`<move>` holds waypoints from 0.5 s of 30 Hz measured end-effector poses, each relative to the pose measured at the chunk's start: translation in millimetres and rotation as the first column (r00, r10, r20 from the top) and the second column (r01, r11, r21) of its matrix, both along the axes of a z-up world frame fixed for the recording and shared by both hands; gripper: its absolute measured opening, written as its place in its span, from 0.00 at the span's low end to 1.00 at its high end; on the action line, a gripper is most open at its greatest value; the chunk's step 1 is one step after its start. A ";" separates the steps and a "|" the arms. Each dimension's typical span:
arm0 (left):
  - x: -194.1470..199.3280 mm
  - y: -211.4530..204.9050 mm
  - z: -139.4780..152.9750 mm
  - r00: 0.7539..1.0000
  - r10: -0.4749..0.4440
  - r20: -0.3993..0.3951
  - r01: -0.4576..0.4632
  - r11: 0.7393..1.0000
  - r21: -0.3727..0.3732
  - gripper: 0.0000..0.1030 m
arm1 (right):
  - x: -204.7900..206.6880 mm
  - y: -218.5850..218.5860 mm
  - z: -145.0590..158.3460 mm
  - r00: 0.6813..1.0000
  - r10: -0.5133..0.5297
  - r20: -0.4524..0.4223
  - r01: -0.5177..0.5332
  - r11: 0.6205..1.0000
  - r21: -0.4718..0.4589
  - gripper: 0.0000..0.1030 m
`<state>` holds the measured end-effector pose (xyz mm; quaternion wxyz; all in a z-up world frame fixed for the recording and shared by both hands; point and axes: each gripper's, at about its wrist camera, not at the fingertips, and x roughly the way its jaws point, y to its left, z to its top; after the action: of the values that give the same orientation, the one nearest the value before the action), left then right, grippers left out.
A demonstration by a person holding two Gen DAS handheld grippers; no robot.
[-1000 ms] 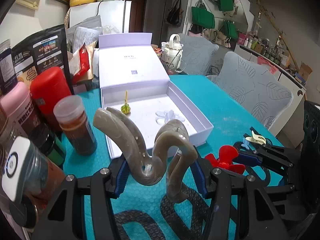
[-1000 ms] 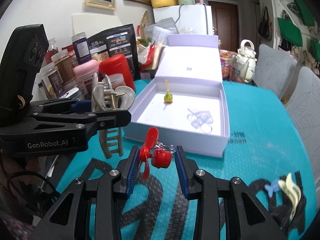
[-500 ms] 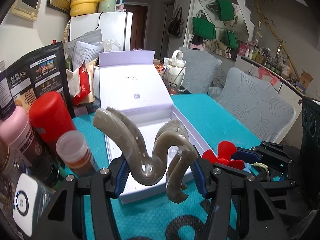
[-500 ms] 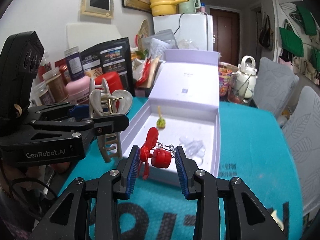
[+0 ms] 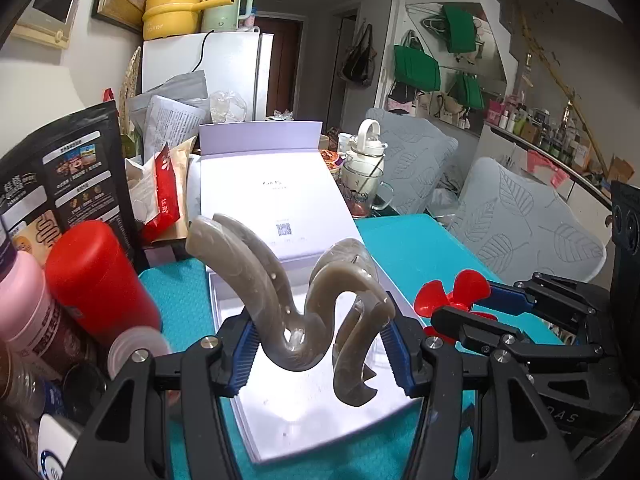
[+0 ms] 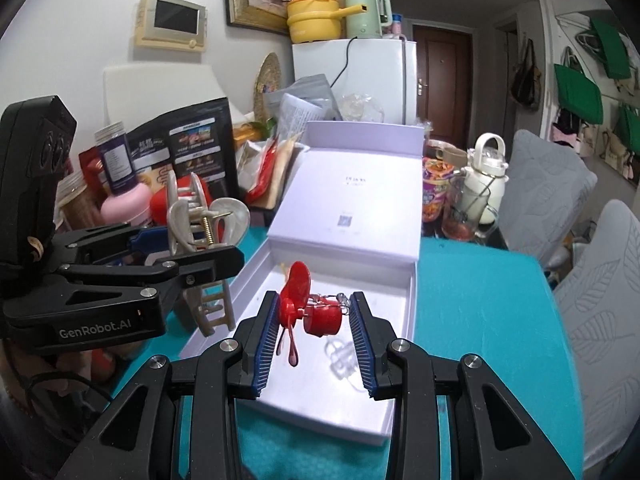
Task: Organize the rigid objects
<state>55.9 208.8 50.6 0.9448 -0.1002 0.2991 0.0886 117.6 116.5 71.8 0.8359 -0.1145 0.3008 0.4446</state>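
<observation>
Lavender card forms the open gift box (image 6: 412,280) that serves as the collecting tray on the teal tablecloth (image 6: 472,308), and both grippers hover above its white floor, apparently so that each small item can be lowered inside rather than dropped from the side. The left gripper (image 5: 316,344) is clenched on a taupe marbled hair claw clip (image 5: 280,292), pinched low at its hinge between the blue pads, so the curved prongs rise free above the jaws and the teeth hang below. That grip seems chosen to keep the clip's spring from opening. Seen from the right wrist view, the clip sits over the box's left wall, with its teeth pointing down outside or just at the rim; which one cannot be told.

The right gripper (image 6: 316,324) holds a small red propeller charm (image 6: 298,300) with a metal ring; the jaws are closed on the red hub, blades standing upright against the left pad. It hangs over the middle of the box floor, near a clear plastic clip (image 6: 340,356) already lying there.

Both grippers point forward toward the box's raised lid (image 5: 272,200), roughly level, the left one slightly behind and to the left of the right. Jars and snack packets crowd the box's left side, so a descent from above looks the safest route.
</observation>
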 end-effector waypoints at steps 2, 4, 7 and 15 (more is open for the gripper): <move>8.1 4.7 -1.5 1.000 0.001 -0.004 -0.001 1.000 -0.004 0.53 | 7.2 5.0 -2.1 1.000 -0.006 -0.004 0.006 1.000 -0.001 0.34; 16.2 9.4 -3.2 1.000 0.003 -0.010 -0.003 1.000 -0.005 0.53 | 16.2 10.7 -4.6 1.000 -0.010 -0.012 0.010 1.000 -0.002 0.34; 26.6 16.9 -4.4 1.000 0.010 -0.010 -0.011 1.000 -0.008 0.53 | 28.6 17.9 -7.2 1.000 -0.018 -0.015 0.018 1.000 -0.002 0.34; 52.5 35.3 -15.4 0.999 0.033 -0.017 -0.033 0.999 -0.005 0.53 | 61.7 37.1 -16.8 0.998 -0.057 -0.023 0.057 0.998 -0.008 0.34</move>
<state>108.4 244.1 35.2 0.9403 -0.1068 0.3057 0.1045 179.3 153.6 55.0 0.8444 -0.1040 0.3152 0.4206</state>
